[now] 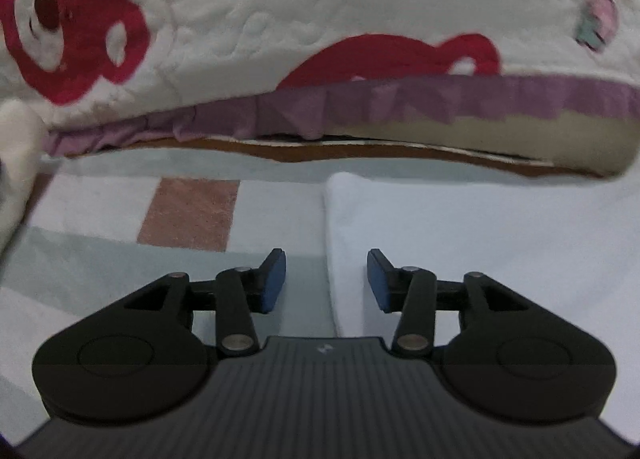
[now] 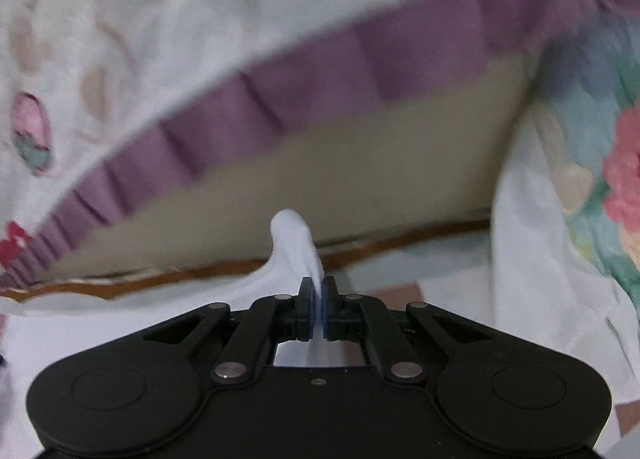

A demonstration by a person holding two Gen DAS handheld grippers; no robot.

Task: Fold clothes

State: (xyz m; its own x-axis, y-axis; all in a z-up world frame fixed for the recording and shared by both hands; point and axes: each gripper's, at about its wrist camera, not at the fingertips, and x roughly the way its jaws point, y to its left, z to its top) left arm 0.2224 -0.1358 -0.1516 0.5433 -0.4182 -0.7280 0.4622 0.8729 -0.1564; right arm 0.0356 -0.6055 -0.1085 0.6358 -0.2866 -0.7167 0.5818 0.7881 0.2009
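Observation:
A white garment (image 1: pixel 460 243) lies flat on a checked sheet, its left edge running straight toward me. My left gripper (image 1: pixel 326 279) hovers low over that edge, open, with one blue pad (image 1: pixel 274 279) over the sheet and the other over the cloth; neither presses on it. In the right wrist view my right gripper (image 2: pixel 318 309) is shut on a pinched fold of the white garment (image 2: pixel 294 243), which pokes up in a peak past the fingertips. The rest of the cloth trails down and left beneath the gripper.
A white quilt (image 1: pixel 280 11) with red bear prints and a purple frill (image 1: pixel 400 99) hangs over a beige mattress side (image 2: pixel 360 179) just beyond. The sheet has a pink square (image 1: pixel 192 215). More white fabric and a floral cloth (image 2: pixel 600 163) lie at the right.

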